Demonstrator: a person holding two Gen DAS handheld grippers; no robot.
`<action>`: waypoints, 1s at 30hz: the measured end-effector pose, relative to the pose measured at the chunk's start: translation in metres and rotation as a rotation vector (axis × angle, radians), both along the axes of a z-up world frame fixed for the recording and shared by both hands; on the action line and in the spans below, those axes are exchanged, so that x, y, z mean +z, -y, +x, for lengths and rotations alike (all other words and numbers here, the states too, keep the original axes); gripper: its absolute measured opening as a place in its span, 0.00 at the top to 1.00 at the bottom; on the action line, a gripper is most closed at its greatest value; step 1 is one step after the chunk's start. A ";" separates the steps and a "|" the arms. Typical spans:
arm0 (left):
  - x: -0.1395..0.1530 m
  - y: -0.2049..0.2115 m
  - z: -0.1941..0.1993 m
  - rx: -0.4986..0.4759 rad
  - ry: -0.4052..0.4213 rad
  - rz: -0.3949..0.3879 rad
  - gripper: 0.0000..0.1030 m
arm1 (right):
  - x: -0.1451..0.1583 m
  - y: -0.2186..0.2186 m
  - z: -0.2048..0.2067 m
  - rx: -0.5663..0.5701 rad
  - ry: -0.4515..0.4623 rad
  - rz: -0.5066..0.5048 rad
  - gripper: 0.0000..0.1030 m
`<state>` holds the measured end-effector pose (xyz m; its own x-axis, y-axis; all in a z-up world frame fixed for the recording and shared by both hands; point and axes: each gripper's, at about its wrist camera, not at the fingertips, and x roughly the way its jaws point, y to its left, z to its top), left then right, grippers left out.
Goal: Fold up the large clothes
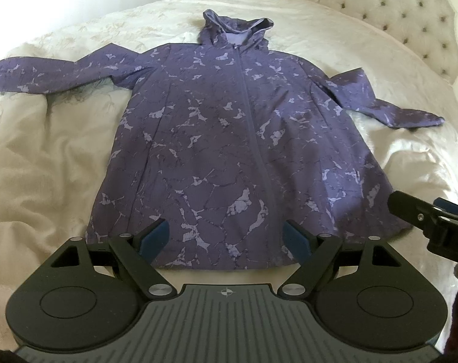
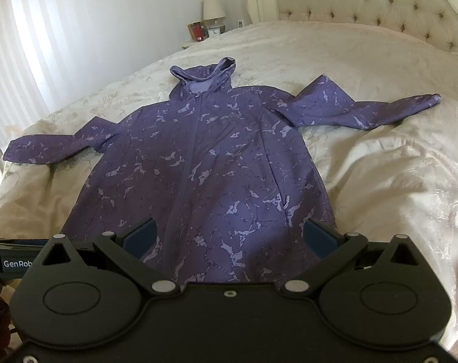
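A purple hooded jacket (image 1: 229, 139) with a pale marbled print lies flat, front up and zipped, on the cream bedspread (image 1: 47, 157). Both sleeves are spread out to the sides and the hood points to the far side. It also shows in the right wrist view (image 2: 210, 163). My left gripper (image 1: 227, 239) is open and empty above the jacket's hem. My right gripper (image 2: 229, 236) is open and empty over the hem, nearer the jacket's right side. The right gripper's body also shows at the right edge of the left wrist view (image 1: 434, 220).
A tufted cream headboard (image 2: 380, 9) stands at the right of the bed. A nightstand (image 2: 207, 33) with a lamp, a clock and a red item is beyond the far bed edge. The bedspread (image 2: 395, 181) is rumpled to the jacket's right.
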<state>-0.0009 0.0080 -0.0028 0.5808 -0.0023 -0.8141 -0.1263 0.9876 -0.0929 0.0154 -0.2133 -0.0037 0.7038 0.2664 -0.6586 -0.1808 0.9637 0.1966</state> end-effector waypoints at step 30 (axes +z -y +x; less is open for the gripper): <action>-0.010 -0.006 0.004 0.012 -0.033 -0.038 0.21 | -0.003 -0.008 0.004 0.023 -0.029 -0.017 0.01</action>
<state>0.0028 0.0136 -0.0127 0.5540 -0.0272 -0.8321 -0.1416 0.9818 -0.1263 0.0192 -0.2057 -0.0064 0.6780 0.2705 -0.6834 -0.1971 0.9627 0.1855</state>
